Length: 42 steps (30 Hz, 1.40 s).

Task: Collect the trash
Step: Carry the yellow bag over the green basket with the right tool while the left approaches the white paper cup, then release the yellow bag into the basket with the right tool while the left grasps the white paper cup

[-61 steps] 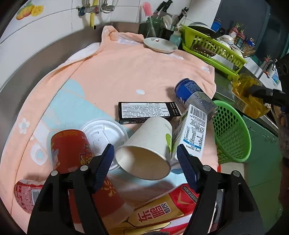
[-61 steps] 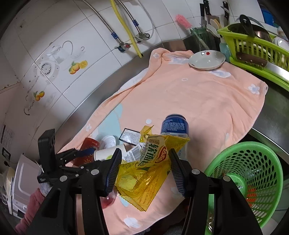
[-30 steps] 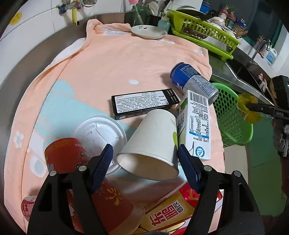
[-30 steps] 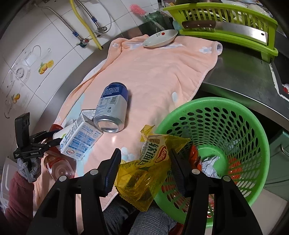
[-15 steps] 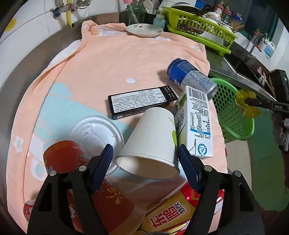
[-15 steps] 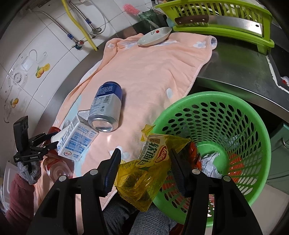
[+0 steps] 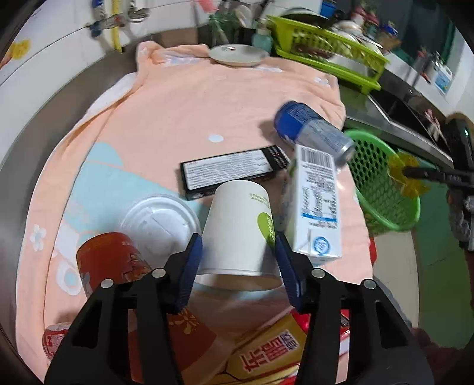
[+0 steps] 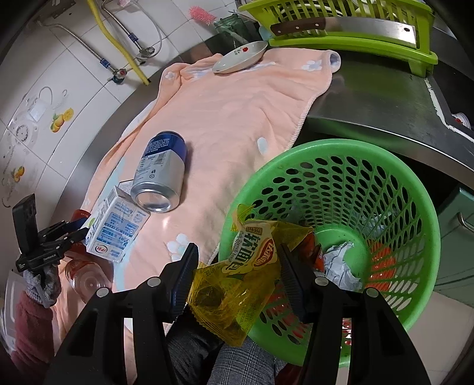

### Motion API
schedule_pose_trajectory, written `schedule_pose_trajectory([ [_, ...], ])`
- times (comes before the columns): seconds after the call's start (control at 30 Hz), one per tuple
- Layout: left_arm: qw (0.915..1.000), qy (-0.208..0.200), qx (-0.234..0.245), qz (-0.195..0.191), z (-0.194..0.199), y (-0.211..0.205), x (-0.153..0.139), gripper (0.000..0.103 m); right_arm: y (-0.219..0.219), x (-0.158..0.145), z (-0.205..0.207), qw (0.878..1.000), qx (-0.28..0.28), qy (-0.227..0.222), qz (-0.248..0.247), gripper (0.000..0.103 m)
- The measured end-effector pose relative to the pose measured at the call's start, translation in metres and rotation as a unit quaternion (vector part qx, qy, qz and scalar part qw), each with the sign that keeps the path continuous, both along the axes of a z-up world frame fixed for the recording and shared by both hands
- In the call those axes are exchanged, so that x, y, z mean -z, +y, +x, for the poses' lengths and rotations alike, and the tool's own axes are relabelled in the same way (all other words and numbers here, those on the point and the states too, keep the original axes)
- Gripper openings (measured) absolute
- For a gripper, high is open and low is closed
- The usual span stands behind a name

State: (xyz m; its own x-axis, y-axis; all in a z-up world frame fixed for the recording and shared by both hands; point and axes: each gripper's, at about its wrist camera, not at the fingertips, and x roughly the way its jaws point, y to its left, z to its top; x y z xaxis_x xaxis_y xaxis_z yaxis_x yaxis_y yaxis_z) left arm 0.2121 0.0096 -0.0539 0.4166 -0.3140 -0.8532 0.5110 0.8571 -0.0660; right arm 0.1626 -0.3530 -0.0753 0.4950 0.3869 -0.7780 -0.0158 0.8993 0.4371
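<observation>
White wall tiles are running along the back, some carrying little printed fruit and teapot motifs; flexible metal hoses and a yellow hose are hanging down them to valves just above the steel table; a peach towel with pale flowers is lying spread across most of that table; a lime-green dish rack is sitting at the far end with a large knife resting across it; a small plate is lying on the towel's far edge; beyond the rack a sink is showing, blurred; green cabinet fronts are standing under the table.
</observation>
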Motion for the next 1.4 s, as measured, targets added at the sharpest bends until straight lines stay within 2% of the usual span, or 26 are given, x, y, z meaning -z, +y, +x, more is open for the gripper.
schedule_pose_trajectory([
  [0.07,0.9999,0.002,0.001,0.011,0.001,-0.005,-0.001,0.05,-0.001,0.0,-0.001,1.0,-0.002,0.0,0.001,0.052],
  [0.2,0.9996,0.026,-0.01,0.006,0.011,-0.003,0.0,0.051,-0.003,0.0,-0.002,1.0,0.001,0.0,0.005,0.053],
  [0.3,0.9988,0.048,-0.01,0.004,0.018,-0.002,0.004,0.058,-0.005,0.001,-0.003,1.0,0.0,0.001,0.003,0.053],
  [0.4,0.9981,0.059,0.001,0.016,0.021,-0.009,0.007,0.061,-0.009,0.003,-0.004,1.0,0.003,0.003,0.004,0.053],
  [0.53,0.9978,0.062,0.006,0.021,0.025,-0.014,0.009,0.061,-0.013,0.009,-0.003,1.0,0.005,0.01,0.001,0.054],
  [0.57,0.9978,0.064,0.006,0.017,0.025,-0.014,0.009,0.058,-0.013,0.012,-0.003,1.0,0.006,0.014,-0.001,0.054],
  [0.73,0.9991,0.038,-0.001,0.017,0.018,-0.013,0.005,0.055,-0.016,0.019,-0.004,1.0,0.015,0.021,-0.017,0.058],
  [0.93,0.9999,0.009,-0.012,-0.002,0.009,-0.006,-0.015,0.054,-0.016,0.019,-0.005,0.999,0.019,0.018,-0.037,0.07],
  [1.03,0.9997,-0.002,-0.021,-0.013,0.004,0.002,-0.027,0.054,-0.021,0.018,-0.006,0.999,0.029,0.013,-0.042,0.071],
  [1.13,0.9989,-0.012,-0.031,-0.032,-0.002,0.01,-0.04,0.054,-0.028,0.017,-0.007,0.998,0.043,0.009,-0.048,0.075],
  [1.27,0.997,-0.025,-0.036,-0.064,-0.008,0.015,-0.059,0.054,-0.037,0.014,-0.011,0.997,0.052,0.004,-0.051,0.076],
  [1.4,0.9956,-0.043,-0.018,-0.081,-0.021,-0.005,-0.08,0.054,-0.047,0.006,-0.02,0.997,0.06,-0.007,-0.048,0.076],
])
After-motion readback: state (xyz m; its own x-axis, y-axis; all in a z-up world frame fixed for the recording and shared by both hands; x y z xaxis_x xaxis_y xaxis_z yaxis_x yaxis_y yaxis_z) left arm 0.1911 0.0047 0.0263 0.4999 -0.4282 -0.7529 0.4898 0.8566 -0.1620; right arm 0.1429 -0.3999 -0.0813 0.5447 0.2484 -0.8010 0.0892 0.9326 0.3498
